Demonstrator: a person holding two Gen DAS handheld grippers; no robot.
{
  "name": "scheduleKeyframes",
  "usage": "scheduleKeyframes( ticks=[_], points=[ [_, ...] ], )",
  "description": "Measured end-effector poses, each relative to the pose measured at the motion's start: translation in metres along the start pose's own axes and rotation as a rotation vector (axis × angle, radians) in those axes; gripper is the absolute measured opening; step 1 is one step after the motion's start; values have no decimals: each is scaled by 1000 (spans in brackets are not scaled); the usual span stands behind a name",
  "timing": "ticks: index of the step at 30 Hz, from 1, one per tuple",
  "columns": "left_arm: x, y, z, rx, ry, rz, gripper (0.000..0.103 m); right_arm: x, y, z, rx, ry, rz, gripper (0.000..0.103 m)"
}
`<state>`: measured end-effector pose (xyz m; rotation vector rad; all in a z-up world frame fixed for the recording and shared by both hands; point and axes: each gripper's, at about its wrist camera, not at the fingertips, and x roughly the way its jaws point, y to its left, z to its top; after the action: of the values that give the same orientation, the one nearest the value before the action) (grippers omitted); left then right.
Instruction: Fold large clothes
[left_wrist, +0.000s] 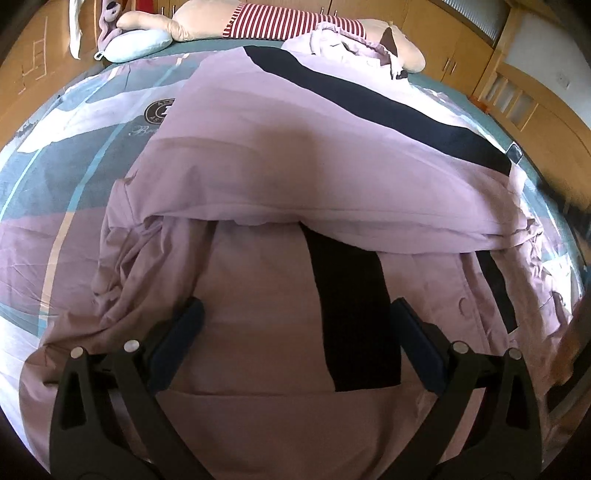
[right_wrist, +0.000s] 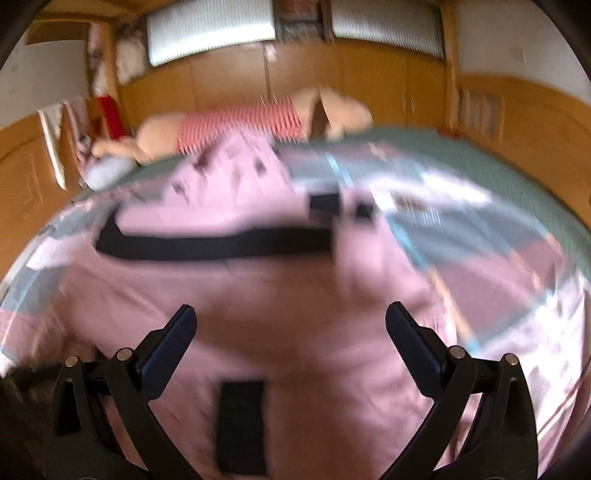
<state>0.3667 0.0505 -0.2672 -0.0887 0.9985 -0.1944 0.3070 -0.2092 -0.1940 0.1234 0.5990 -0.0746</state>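
Wooden cabinets (left_wrist: 436, 33) ring the bed (left_wrist: 55, 155) you work over; its cover bears a round emblem (left_wrist: 159, 110), the lettering too small to read. Your pink jacket (left_wrist: 295, 155) lies mid-bed, long axis running toward the far edge, where a plush toy (left_wrist: 207, 18) lies. Your left gripper (left_wrist: 295, 314) and right gripper (right_wrist: 290, 317) both hover with fingers apart, holding nothing.

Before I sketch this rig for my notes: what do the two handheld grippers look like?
Both look alike. The left gripper and right gripper each have two black plastic arms that curve inward, with cut-out slots and round silver pins at the joints. Their fingers carry flat dark blue pads. No cables, markings or sleeves show.
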Motion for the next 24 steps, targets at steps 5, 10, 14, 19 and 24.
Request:
scheduleKeyframes(
  ticks=[5,10,14,19,24],
  points=[
    [1,-2,-3,16,-3,16,101,54,37,25,-51,103,56,102],
    [2,-3,-3,17,-3,19,101,122,53,-10,-78,279,28,102],
    [3,-4,-4,28,-7,32,101,120,51,-14,-74,242,39,102],
    [4,-6,-4,35,-10,42,101,116,47,-19,-68,195,49,102],
    [3,-8,-6,44,-16,46,101,116,49,-17,-75,214,38,102]
  ],
)
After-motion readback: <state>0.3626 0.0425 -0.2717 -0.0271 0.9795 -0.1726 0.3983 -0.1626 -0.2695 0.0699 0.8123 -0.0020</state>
